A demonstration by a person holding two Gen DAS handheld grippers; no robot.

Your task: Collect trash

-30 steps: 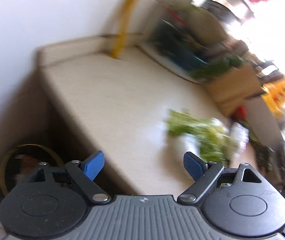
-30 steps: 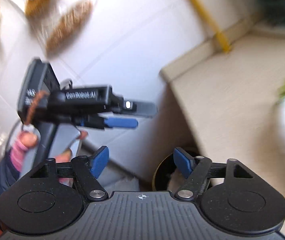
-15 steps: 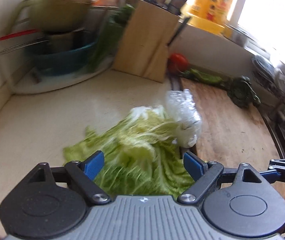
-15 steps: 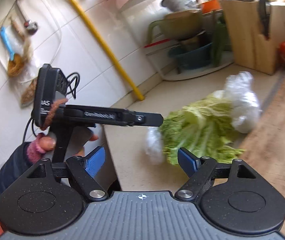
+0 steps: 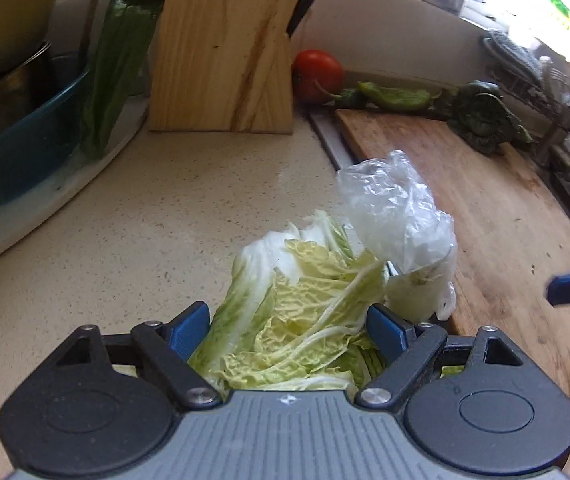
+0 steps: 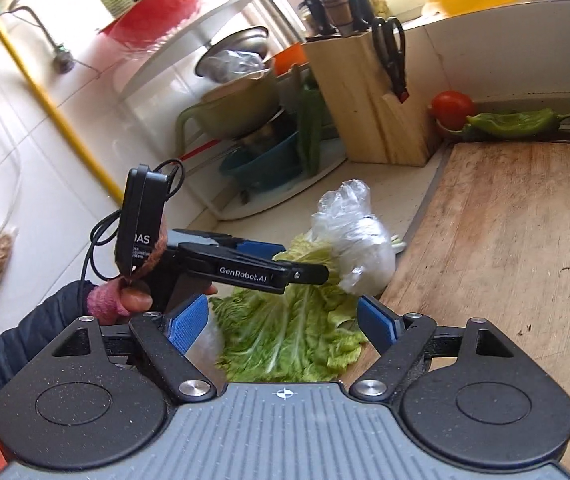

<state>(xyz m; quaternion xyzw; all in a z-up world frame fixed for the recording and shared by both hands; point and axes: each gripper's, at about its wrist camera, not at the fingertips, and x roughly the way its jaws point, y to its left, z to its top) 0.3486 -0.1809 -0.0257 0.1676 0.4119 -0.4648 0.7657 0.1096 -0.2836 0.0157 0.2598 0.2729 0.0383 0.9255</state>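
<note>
On the speckled surface (image 5: pixel 133 216): napa cabbage leaves (image 5: pixel 293 320) and a crumpled clear plastic bag (image 5: pixel 397 216) beside the wooden cutting board (image 5: pixel 497 216).
Left tongs (image 5: pixel 287 320) spread, straddling the leaves. Right tongs (image 6: pixel 283 322) spread, hovering above them.

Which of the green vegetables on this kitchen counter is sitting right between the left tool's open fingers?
The pale green napa cabbage leaves, beside the crumpled clear plastic bag. The long green pepper and dark leafy green lie far back, behind the wooden cutting board.
</note>
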